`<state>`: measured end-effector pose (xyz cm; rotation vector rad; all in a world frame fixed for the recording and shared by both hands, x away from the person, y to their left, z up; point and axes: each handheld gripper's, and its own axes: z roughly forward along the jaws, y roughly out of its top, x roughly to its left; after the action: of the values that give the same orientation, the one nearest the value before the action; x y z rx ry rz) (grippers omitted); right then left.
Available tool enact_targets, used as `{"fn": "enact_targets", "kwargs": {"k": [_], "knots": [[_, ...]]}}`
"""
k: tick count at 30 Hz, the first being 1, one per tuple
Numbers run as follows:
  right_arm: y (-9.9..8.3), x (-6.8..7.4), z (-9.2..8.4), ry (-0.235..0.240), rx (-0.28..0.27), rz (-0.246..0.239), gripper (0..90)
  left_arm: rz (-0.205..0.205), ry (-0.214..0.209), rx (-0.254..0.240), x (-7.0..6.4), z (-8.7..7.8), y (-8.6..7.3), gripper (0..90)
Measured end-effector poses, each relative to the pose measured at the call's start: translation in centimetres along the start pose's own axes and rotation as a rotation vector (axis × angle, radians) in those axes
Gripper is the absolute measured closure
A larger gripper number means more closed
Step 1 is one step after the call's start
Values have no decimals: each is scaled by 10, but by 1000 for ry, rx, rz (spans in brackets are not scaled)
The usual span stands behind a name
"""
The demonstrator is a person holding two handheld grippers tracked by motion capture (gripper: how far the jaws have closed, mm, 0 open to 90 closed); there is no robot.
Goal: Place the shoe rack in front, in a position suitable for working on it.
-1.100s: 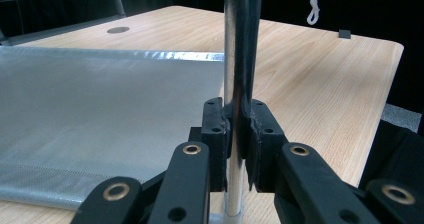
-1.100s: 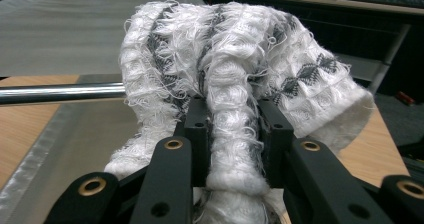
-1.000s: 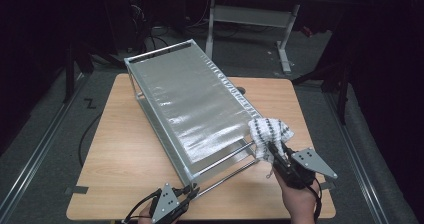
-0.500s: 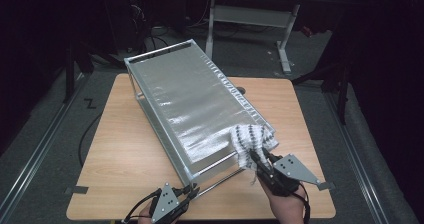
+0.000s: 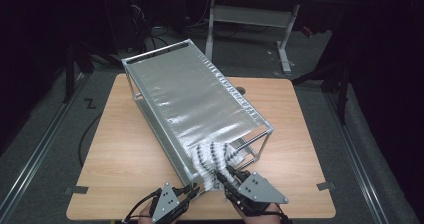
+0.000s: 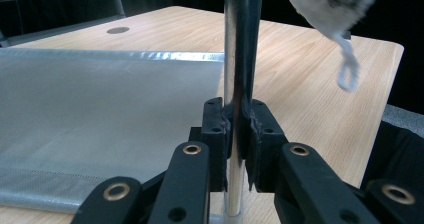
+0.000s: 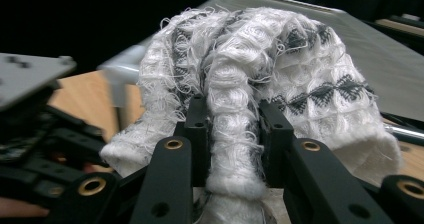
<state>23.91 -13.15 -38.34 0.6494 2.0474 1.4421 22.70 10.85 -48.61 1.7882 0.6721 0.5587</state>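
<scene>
A metal-framed rack (image 5: 195, 104) with a silvery mesh top lies slanted across the wooden table (image 5: 310, 114). My left gripper (image 5: 192, 190) is at the rack's near corner. In the left gripper view it (image 6: 239, 115) is shut on an upright chrome post (image 6: 235, 59) of the frame. My right gripper (image 5: 222, 176) is shut on a white knitted cloth with dark patterning (image 5: 215, 159), which drapes over the near end of the mesh. In the right gripper view the cloth (image 7: 280, 64) bulges over the jaws (image 7: 234, 109) and hides what lies behind it.
The rack covers most of the table's middle, with bare wood to its left and right. A second table frame (image 5: 250, 14) stands on the dark floor beyond. Floor rails run along both sides. The left gripper (image 7: 45, 129) sits close beside the right one.
My right gripper has carried the cloth leftward, from the rack's near right corner onto the near end of the mesh. The left gripper has stayed on the post.
</scene>
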Motion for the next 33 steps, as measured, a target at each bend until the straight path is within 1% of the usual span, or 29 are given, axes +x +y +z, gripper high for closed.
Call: {"fn": "enact_targets", "kwargs": {"k": [1, 3, 7, 9, 12, 14, 16, 19, 20, 21, 24, 25, 26, 27, 28, 33], "knots": [[0, 0, 0, 0, 0, 0, 724, 1, 0, 0, 0, 0, 0, 805], [2, 10, 1, 29, -1, -16, 724, 1, -1, -2, 0, 0, 0, 805], [4, 19, 2, 51, -2, -32, 724, 2, -1, -1, 0, 0, 0, 805], [4, 18, 2, 46, -3, -34, 724, 1, -1, -1, 0, 0, 0, 805], [3, 11, 2, 26, -1, -24, 723, 1, -2, -1, 0, 0, 0, 805], [2, 6, 1, 5, 0, -18, 723, 2, -2, 1, 0, 0, 0, 805], [0, -3, 0, -16, 0, -5, 724, 2, -2, 1, 0, 0, 0, 805], [-4, -19, -1, -48, -2, 38, 724, 2, -1, 1, 0, 0, 0, 805], [-6, -30, -3, -75, 0, 62, 724, 2, -1, 1, 0, 0, 0, 805], [-6, -30, -3, -75, 0, 62, 724, 2, -1, 1, 0, 0, 0, 805], [-10, -46, -7, -119, 5, 104, 724, 3, -1, 2, 0, 0, 0, 805], [-11, -51, -7, -129, 4, 110, 724, 3, -1, 2, 0, 0, 0, 805], [-14, -61, -9, -150, 6, 137, 724, 3, -1, 2, 0, 0, 0, 805], [-16, -67, -10, -160, 5, 155, 724, 3, -2, 2, 0, 0, 0, 805], [-16, -67, -10, -160, 5, 155, 724, 3, -2, 2, 0, 0, 0, 805], [-22, -88, -15, -209, 10, 208, 724, 2, -2, 0, 0, 0, 0, 805]]}}
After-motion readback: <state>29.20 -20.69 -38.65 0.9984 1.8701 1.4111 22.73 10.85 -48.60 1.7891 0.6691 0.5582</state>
